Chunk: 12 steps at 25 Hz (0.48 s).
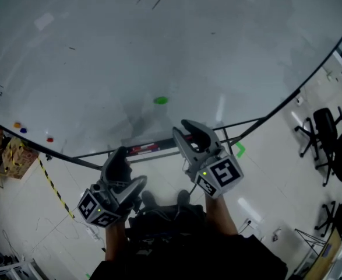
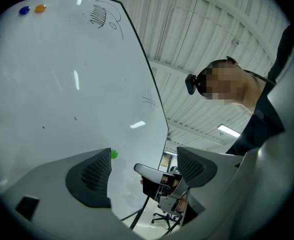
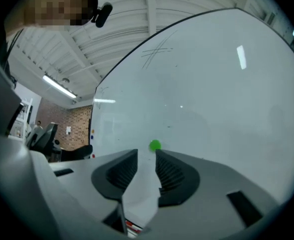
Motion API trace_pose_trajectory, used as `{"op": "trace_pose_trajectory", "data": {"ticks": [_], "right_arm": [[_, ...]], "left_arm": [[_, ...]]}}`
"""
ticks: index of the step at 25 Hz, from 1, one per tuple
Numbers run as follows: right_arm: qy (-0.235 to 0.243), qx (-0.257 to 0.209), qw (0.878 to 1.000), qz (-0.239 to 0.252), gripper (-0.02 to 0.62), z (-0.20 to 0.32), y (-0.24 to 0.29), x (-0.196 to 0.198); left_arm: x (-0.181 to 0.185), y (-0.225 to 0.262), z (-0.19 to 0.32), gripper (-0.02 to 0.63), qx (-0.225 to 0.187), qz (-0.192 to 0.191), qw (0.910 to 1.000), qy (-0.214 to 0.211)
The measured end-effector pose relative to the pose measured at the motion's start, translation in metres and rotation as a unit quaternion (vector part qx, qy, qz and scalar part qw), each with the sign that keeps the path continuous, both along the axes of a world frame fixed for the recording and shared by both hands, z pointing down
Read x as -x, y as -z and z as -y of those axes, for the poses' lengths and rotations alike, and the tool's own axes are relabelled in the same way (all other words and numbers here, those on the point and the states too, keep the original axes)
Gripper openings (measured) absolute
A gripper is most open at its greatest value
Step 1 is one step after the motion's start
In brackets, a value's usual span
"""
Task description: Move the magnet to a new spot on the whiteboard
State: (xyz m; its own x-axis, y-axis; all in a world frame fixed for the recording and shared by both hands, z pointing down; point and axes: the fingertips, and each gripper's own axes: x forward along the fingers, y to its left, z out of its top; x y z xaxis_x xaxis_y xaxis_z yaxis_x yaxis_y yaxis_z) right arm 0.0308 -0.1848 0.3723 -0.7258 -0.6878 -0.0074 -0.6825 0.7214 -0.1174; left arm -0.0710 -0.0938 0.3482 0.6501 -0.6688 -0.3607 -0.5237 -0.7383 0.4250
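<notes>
A small green magnet sticks to the lower middle of the big whiteboard. My right gripper is just below and right of it, pointing at the board, open with a narrow gap and nothing between its jaws. In the right gripper view the green magnet sits just beyond the tips of the right gripper, apart from them. My left gripper hangs lower left, wide open and empty. In the left gripper view the green magnet shows beside the left gripper, with the right gripper between its jaws farther off.
Orange, blue and red magnets sit at the board's lower left. The board's tray holds a red item. Office chairs stand at the right, boxes at the left.
</notes>
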Motion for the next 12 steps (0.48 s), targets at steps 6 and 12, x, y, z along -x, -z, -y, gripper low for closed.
{"op": "trace_pose_trajectory", "data": {"ticks": [6, 12], "right_arm": [[-0.08, -0.039, 0.993, -0.074, 0.158, 0.016, 0.007, 0.022], [-0.123, -0.058, 0.985, -0.107, 0.158, 0.034, 0.01, 0.029]], "left_arm": [[0.036, 0.003, 0.003, 0.405, -0.014, -0.026, 0.9994, -0.02], [0.053, 0.003, 0.004, 0.407, -0.022, -0.037, 0.9989, -0.02]]}}
